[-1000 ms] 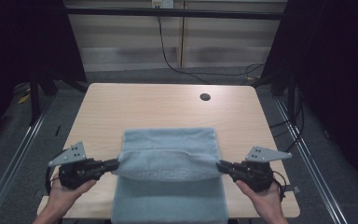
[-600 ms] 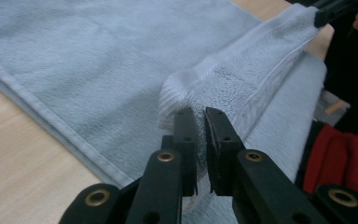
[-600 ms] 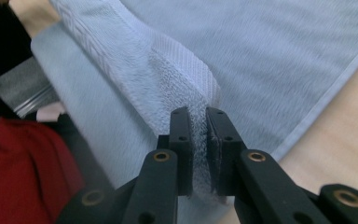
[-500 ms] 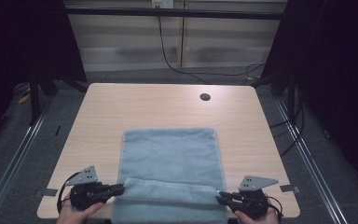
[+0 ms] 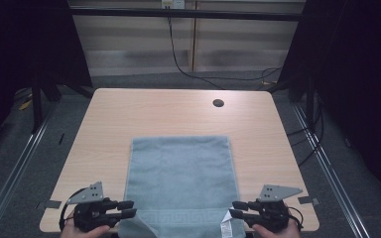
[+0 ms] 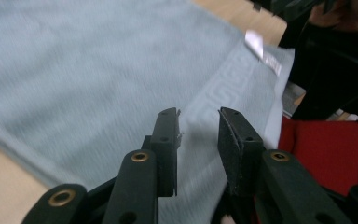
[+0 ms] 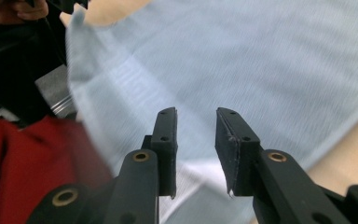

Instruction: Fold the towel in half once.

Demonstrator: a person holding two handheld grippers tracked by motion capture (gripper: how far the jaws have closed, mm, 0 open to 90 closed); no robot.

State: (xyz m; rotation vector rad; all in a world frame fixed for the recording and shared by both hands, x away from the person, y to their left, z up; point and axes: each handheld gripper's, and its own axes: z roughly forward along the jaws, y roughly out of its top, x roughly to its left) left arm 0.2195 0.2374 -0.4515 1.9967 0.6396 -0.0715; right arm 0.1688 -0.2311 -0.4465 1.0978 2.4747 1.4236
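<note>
One towel point(image 5: 181, 183) lay flat on the worktop point(image 5: 129, 114), and two grippers sat at its near end — the left gripper point(image 5: 127, 208) just beside the near-left corner, the right gripper point(image 5: 237, 208) just beside the near-right corner. Each gripper had its jaws parted by a narrow gap with nothing between them; in the left gripper view point(image 6: 198, 128) and the right gripper view point(image 7: 196, 128) the cloth lay beyond and beneath the jaws, not clamped. One small white label point(image 5: 226, 229) showed at the towel's corner just ahead of the right gripper. One dark round hole point(image 5: 218, 103) marked the worktop, well beyond both grippers. The towel's near edge hung over the worktop's edge and was cut off by the frame — both hands were likewise mostly cropped. The gripper views were blurred.
</note>
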